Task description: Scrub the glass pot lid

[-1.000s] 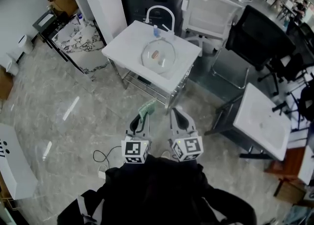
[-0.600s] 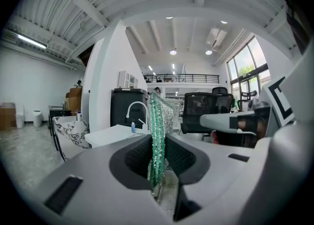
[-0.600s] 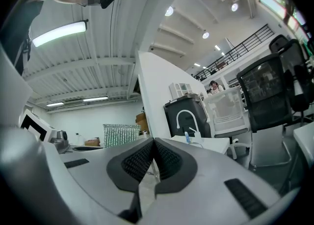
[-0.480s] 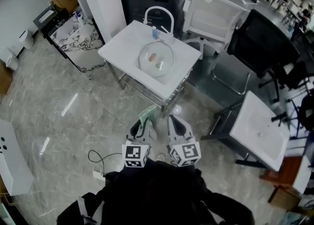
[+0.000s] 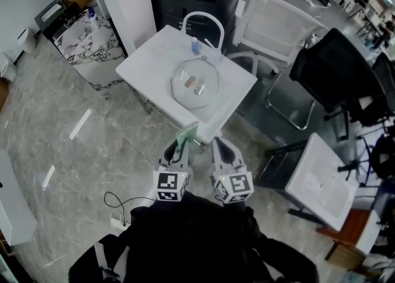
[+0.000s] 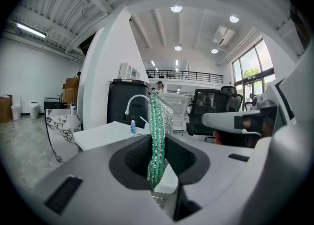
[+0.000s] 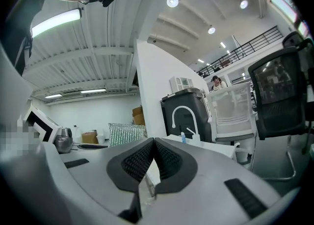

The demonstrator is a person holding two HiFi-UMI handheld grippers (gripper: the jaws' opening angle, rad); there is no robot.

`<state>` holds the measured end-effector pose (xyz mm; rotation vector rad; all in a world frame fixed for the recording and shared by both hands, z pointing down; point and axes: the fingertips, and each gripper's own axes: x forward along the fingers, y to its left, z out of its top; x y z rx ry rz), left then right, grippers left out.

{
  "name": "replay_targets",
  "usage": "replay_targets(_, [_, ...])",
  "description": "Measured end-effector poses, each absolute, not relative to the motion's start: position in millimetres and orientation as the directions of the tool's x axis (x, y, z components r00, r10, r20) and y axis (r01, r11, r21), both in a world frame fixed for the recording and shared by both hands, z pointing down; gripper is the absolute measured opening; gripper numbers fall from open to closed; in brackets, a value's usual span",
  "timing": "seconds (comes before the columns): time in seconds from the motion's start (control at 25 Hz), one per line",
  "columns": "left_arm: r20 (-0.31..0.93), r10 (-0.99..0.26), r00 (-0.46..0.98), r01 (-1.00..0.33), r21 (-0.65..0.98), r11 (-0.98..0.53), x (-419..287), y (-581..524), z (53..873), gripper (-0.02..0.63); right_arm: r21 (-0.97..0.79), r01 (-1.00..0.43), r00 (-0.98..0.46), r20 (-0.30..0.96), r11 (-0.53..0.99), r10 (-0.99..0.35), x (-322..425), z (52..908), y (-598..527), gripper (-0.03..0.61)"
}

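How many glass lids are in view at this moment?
1. The glass lid lies flat near the middle of the white table. No other shows, though furniture around could hide one.

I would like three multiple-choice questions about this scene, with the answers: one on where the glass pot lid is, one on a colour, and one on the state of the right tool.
1. Where does the glass pot lid lie?
A. On the white sink table
B. On the floor
C. On the seat of the black chair

2. What colour is the scrub pad that the left tool holds?
A. Red
B. Green
C. Yellow

3. In what state is the right tool?
A. Shut, with nothing in it
B. Shut on the lid
C. Wide open

Answers:
1. A, since the head view shows the lid flat on the white top, in front of the tap.
2. B, since the left gripper view shows a green pad upright between the jaws.
3. A, since the right gripper view shows the jaws pressed together with nothing between them.
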<state>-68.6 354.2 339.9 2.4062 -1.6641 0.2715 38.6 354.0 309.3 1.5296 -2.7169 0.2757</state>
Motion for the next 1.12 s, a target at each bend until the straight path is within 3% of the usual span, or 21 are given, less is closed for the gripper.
replay_targets(0.64, [0.233,-0.875,0.424,-0.905,0.109,-0.410,-97,144,321,0.069,-0.091,-0.890,-0.456,0.141,0.447,-0.879,7,291,159,0.004])
replay_targets(1.12, [0.285,-0.838,0.465,-0.885,0.182,-0.428,-102,96,359,0.069,-0.051,-0.909,-0.412,0.257,0.413,-0.874,-1,328,119,0.003])
